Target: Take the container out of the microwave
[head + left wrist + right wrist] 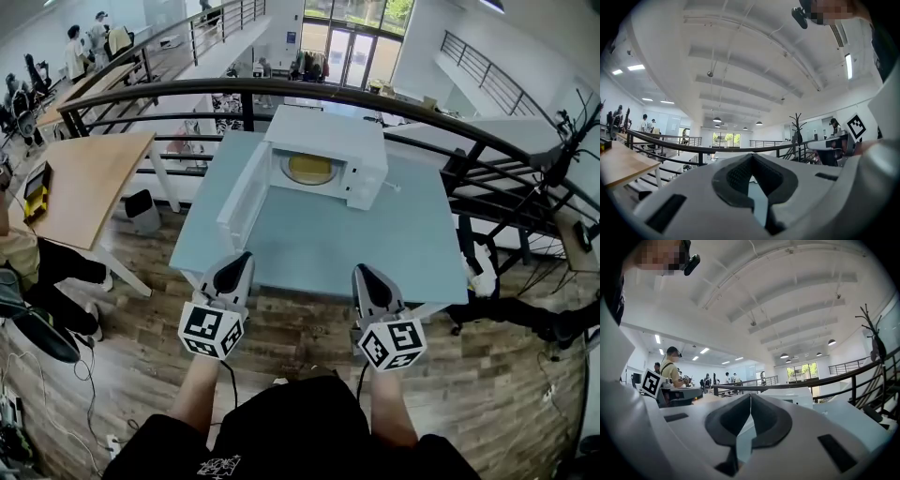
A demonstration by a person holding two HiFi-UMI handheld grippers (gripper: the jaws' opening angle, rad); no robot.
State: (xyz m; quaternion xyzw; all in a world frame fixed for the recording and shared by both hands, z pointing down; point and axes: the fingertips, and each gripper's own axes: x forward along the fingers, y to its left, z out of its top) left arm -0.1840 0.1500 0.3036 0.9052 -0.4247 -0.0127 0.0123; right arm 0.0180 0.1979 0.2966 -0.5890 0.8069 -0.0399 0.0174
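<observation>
a bright open mezzanine with a wood floor (pixel 309 323) is seen from above, bounded by a curved black railing (pixel 412 108) with a lower hall beyond it. at the far left a wooden worktop (pixel 84 178) is placed, with seated people beside it. a pale blue worktop (pixel 319 248) is set in the middle, just inside the railing.

the left gripper (pixel 242 259) is held level over the near edge of the blue worktop, pointed toward the microwave and well apart from it. in the left gripper view its fingers (pixel 736 176) are seen pressed together at the tips, and nothing is pinched between them (pixel 753 154).

the microwave door (pixel 246 192) is swung wide open to the left. the container (pixel 310 169), round and yellowish, is seen inside the open cavity, lying on the cavity floor. the white microwave (pixel 349 141) is stood at the far side of the blue worktop, its control panel to the right of the cavity.

the right gripper (pixel 362 273) is held level beside the left one, also over the near edge and well short of the microwave. in the right gripper view its fingers (pixel 768 420) are seen closed against each other at the tips with nothing between them (pixel 750 397), and the microwave (pixel 792 395) is seen beyond them.
</observation>
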